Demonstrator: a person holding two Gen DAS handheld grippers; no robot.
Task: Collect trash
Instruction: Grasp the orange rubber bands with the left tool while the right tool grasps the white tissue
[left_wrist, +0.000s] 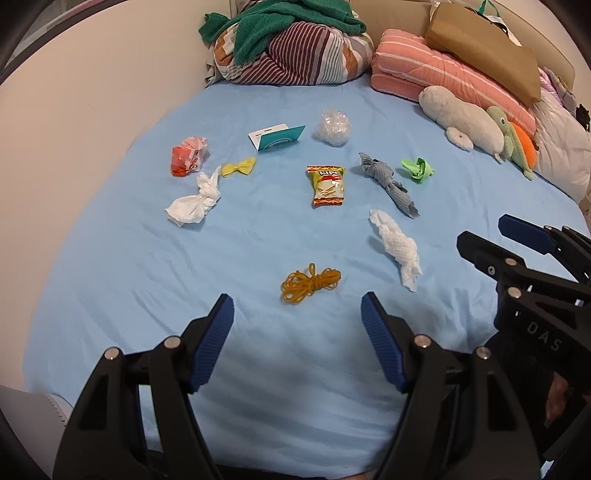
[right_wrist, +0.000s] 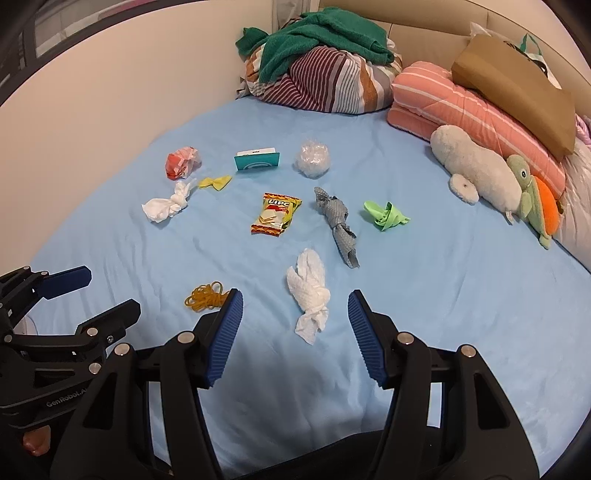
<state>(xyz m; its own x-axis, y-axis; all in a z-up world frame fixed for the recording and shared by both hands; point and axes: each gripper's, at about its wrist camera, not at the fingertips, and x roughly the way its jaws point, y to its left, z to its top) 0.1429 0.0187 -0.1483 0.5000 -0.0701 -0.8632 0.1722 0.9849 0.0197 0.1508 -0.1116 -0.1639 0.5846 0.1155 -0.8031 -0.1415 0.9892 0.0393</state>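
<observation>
Trash lies scattered on a blue bed sheet (left_wrist: 258, 240). A yellow rubber band bundle (left_wrist: 309, 282) lies just ahead of my open, empty left gripper (left_wrist: 297, 306). A white tissue (right_wrist: 309, 299) lies between the fingers of my open, empty right gripper (right_wrist: 295, 301), which hovers above it. Farther off are a Lipo snack packet (left_wrist: 327, 184), a second white tissue (left_wrist: 194, 201), a red wrapper (left_wrist: 187, 159), a yellow wrapper (left_wrist: 239, 167), a teal card box (left_wrist: 277, 137), a clear plastic ball (left_wrist: 332, 127), a grey cloth strip (left_wrist: 389, 184) and a green wrapper (left_wrist: 417, 170).
A heap of striped bedding under a green towel (left_wrist: 288, 40) sits at the back. A folded pink quilt (left_wrist: 443, 70) carries a brown paper bag (left_wrist: 487, 48). Plush toys (left_wrist: 465, 118) lie along the right. A wall (left_wrist: 92, 92) bounds the left.
</observation>
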